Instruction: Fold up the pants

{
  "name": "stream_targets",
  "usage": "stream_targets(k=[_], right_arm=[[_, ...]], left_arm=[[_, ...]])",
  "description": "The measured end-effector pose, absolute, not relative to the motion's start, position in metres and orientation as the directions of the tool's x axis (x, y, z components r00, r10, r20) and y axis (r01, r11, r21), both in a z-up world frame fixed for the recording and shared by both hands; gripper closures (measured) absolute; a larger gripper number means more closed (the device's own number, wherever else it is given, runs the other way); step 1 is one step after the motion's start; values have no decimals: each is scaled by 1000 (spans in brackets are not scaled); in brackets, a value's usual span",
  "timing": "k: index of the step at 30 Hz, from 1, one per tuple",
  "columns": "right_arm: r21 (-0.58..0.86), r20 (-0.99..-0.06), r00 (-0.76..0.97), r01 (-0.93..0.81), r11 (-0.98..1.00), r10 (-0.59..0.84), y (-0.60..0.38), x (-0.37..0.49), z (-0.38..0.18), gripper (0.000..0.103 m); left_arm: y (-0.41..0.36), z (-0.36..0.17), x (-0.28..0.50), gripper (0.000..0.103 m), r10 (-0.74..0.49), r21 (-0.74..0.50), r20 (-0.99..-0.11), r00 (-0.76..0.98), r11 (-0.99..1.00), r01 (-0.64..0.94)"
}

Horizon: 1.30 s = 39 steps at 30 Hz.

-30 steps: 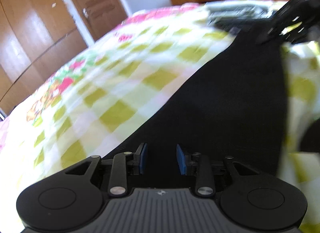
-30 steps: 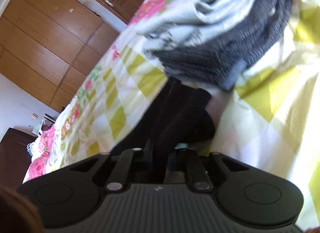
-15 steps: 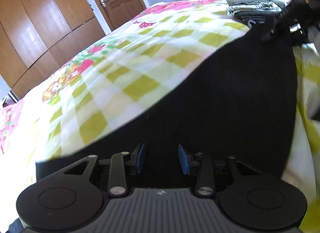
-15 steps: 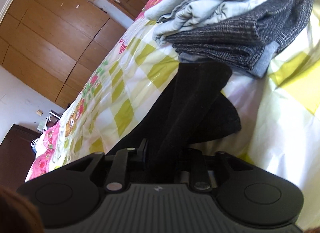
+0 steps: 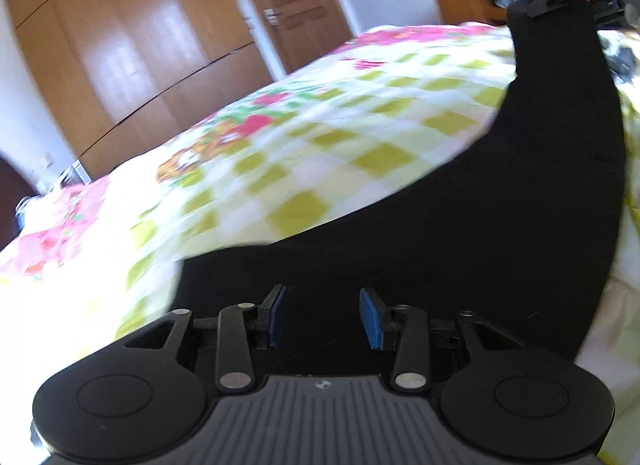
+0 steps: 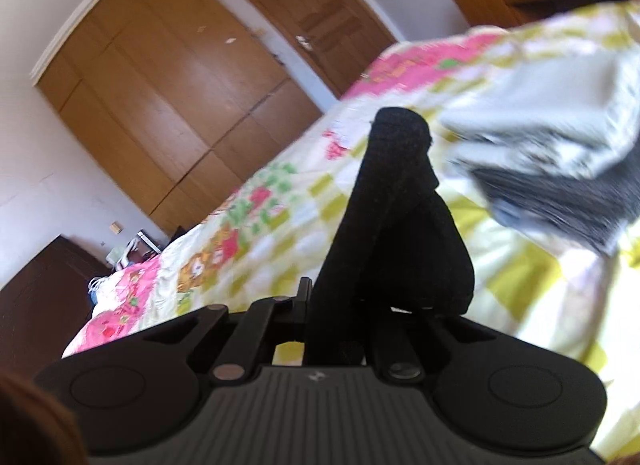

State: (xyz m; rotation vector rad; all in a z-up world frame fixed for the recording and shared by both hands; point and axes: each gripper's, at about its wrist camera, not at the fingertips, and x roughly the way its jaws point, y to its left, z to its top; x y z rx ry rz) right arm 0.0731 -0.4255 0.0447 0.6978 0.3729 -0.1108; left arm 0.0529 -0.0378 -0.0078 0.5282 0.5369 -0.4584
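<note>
Left wrist view showed the left claw (image 5: 322, 317) with its blue pads apart, black pants (image 5: 500, 221) lying between them. The right claw (image 6: 336, 317) pinched the pants (image 6: 384, 217), lifted above the checkered bed (image 5: 304, 145).

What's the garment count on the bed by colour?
Black: 1, the pants held by the right gripper
Light grey: 1, folded, top of stack
Dark grey: 1, folded, under it
Total: 3
</note>
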Motion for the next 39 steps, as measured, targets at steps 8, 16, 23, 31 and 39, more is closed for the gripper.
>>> stream_targets(k=[8,16,23,31,39], right_arm=[[430,-364,905,-46,902,220,-289,117,93,94],[303,-490,733,-364,880,472,-110,151,60,95],[84,-579,692,-475,876,431,-27,128,30,95],[-20,-556,746,-453,891,367,-6,130,43,95],[-102,-495,745,-560,822,447,63,125,59,95]], left_arm=[[57,-13,55,50,-95,374,-578,810,852,367],[92,-28,39,50,-82,308,-588,805,898,316],[111,-42,33,49,-111,263,-596,795,909,324],[137,-39,21,49,-68,291,-544,836,920,264],[152,-46,15,49,-125,195,-564,816,940,279]])
